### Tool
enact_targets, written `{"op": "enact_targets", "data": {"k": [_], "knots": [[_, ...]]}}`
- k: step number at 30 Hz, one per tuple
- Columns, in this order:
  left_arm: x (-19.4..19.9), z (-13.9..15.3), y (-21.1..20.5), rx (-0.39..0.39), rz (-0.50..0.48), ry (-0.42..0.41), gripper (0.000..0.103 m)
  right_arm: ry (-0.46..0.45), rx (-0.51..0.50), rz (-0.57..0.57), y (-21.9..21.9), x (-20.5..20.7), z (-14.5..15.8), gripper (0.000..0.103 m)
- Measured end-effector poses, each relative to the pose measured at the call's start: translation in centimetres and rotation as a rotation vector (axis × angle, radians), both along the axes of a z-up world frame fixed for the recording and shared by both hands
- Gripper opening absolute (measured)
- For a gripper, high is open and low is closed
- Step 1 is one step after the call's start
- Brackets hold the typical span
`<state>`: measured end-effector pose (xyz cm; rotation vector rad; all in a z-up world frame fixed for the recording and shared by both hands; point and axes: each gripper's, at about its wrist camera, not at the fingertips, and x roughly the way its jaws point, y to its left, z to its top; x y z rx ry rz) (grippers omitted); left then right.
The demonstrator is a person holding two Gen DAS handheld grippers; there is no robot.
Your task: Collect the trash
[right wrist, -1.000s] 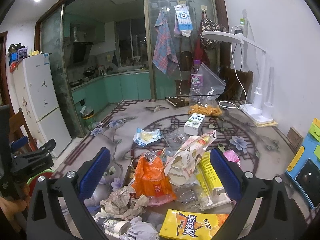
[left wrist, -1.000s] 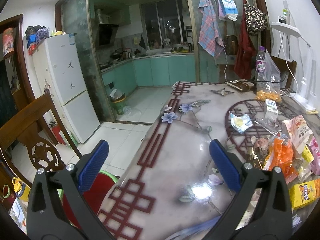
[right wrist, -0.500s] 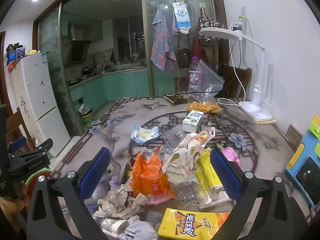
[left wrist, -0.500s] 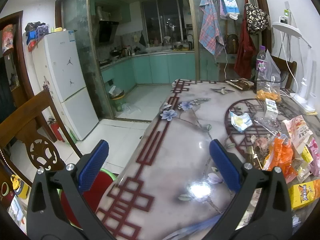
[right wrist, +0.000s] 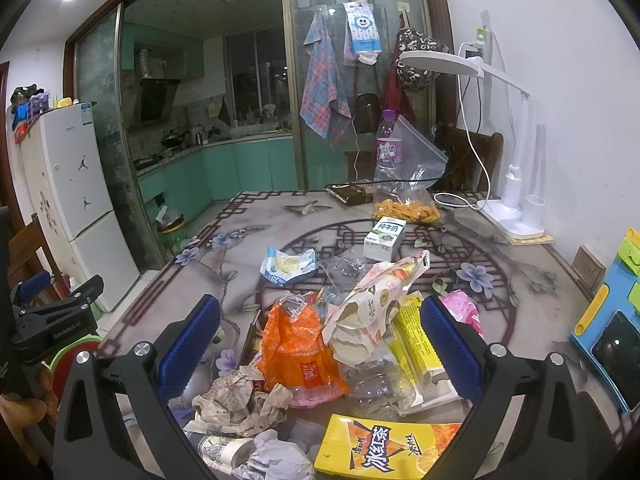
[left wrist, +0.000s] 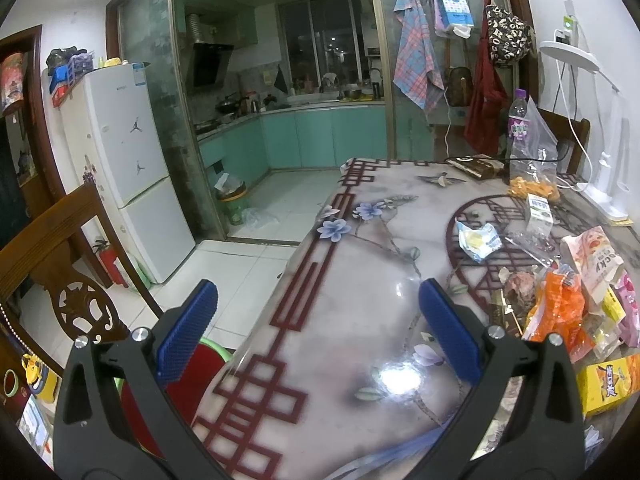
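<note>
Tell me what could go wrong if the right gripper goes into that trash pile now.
The orange bag overlaps crumpled paper and a torn snack bag, so the open right gripper may drag several pieces at once. Loose wrappers could slide on the glossy table. The milk carton stands upright nearby and could tip.

Your left half of the worktop point(left wrist: 352, 320) lies bare; wrappers point(right wrist: 300, 344), a milk carton point(right wrist: 385, 238) and a lamp point(right wrist: 516, 200) crowd the right.
</note>
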<state>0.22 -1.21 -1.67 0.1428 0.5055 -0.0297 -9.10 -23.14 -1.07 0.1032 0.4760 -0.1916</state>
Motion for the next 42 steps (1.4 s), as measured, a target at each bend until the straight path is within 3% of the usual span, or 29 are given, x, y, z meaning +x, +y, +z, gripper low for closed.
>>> {"op": "enact_targets", "data": {"k": [23,42], "knots": [[0.1,-0.4,0.5,0.002,0.022,0.011,0.099,0.016,0.016,-0.027,-1.0,0.4,-0.5,0.096],[-0.1,-0.2,-0.2,0.023,-0.019,0.002,0.099,0.039,0.017,-0.018,-0.8,0.6,-0.7,0.096]]}}
